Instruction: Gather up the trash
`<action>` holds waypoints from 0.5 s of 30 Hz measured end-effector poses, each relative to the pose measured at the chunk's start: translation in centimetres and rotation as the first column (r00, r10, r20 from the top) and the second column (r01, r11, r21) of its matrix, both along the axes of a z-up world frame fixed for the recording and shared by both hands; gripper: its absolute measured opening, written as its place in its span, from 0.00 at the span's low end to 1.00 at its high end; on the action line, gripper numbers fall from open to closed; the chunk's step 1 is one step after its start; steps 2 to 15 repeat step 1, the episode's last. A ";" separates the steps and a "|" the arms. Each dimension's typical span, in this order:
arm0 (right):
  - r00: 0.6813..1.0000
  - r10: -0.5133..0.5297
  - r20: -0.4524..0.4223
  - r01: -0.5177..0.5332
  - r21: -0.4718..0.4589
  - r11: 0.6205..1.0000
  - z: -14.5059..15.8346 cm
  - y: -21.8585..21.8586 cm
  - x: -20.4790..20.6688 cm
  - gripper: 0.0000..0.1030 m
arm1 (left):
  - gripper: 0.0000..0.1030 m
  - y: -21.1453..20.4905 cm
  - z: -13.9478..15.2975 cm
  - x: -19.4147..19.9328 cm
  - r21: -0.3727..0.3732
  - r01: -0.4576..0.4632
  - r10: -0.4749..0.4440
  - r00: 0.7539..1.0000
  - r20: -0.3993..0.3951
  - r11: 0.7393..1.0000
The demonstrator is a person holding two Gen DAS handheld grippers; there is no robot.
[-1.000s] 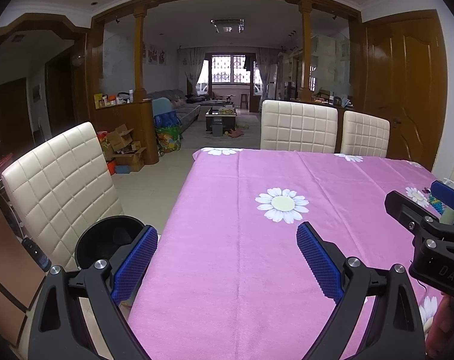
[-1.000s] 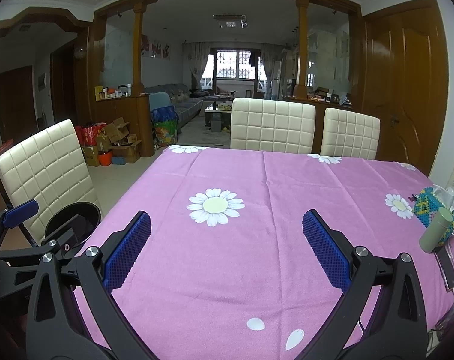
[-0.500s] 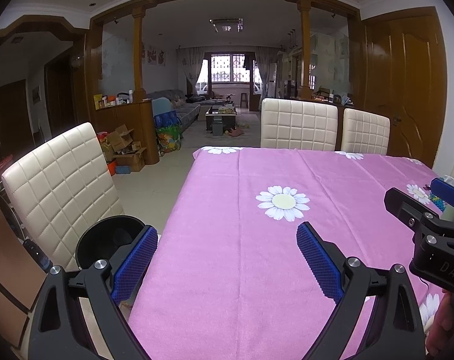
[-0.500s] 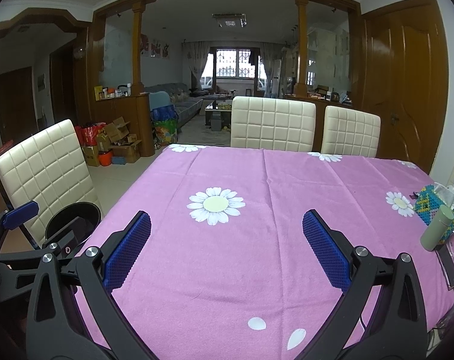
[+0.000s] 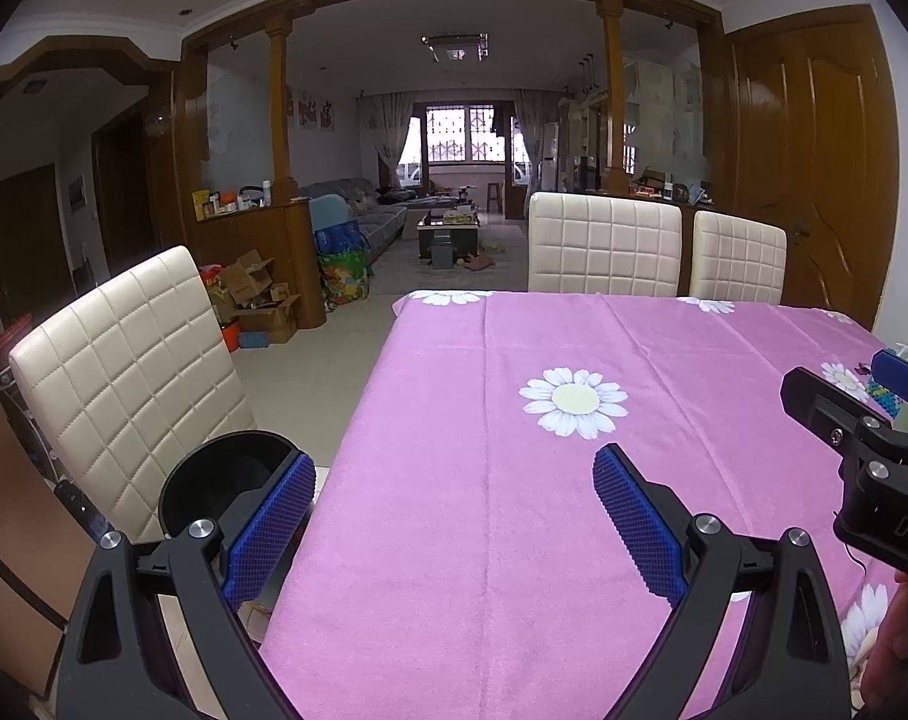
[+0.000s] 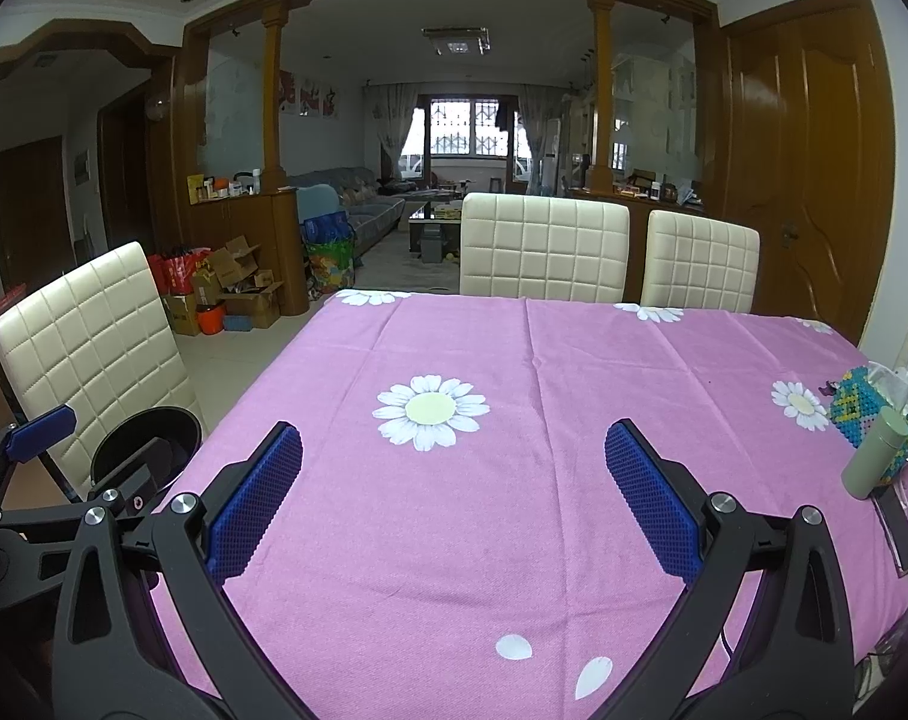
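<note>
My left gripper (image 5: 448,480) is open and empty, held over the near left part of a table with a pink daisy tablecloth (image 5: 550,480). My right gripper (image 6: 454,456) is open and empty over the same cloth (image 6: 514,510). A black round bin (image 5: 220,480) stands on the floor by the table's left edge, behind the left finger; it also shows in the right wrist view (image 6: 145,441). No loose trash shows on the cloth. The right gripper's body (image 5: 862,450) shows at the right of the left wrist view.
Cream quilted chairs stand at the left (image 5: 130,372) and at the far side (image 6: 544,252). At the table's right edge are a beaded box (image 6: 862,414), a green cylinder (image 6: 874,459) and a phone (image 6: 901,531). Cardboard boxes (image 6: 238,294) lie on the floor beyond.
Both views have shifted only slightly. Both grippers stay open and empty.
</note>
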State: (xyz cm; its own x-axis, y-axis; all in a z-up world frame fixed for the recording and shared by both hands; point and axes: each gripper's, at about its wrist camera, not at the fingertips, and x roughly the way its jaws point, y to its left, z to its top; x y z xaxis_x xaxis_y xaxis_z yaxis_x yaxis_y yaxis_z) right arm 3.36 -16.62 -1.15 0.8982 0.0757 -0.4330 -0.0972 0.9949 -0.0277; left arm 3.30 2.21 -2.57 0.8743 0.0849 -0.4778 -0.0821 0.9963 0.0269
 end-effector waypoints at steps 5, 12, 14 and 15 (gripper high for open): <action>1.000 0.001 0.000 -0.001 0.000 1.000 0.0 0.0 0.0 0.97 | 0.89 0.0 0.0 0.0 0.002 0.000 0.000 1.000 0.001 1.000; 1.000 0.001 0.000 -0.001 0.000 1.000 0.0 0.0 0.0 0.97 | 0.89 0.0 0.0 0.0 0.002 0.000 0.000 1.000 0.001 1.000; 1.000 0.001 0.000 -0.001 0.000 1.000 0.0 0.0 0.0 0.97 | 0.89 0.0 0.0 0.0 0.002 0.000 0.000 1.000 0.001 1.000; 1.000 0.001 0.000 -0.001 0.000 1.000 0.0 0.0 0.0 0.97 | 0.89 0.0 0.0 0.0 0.002 0.000 0.000 1.000 0.001 1.000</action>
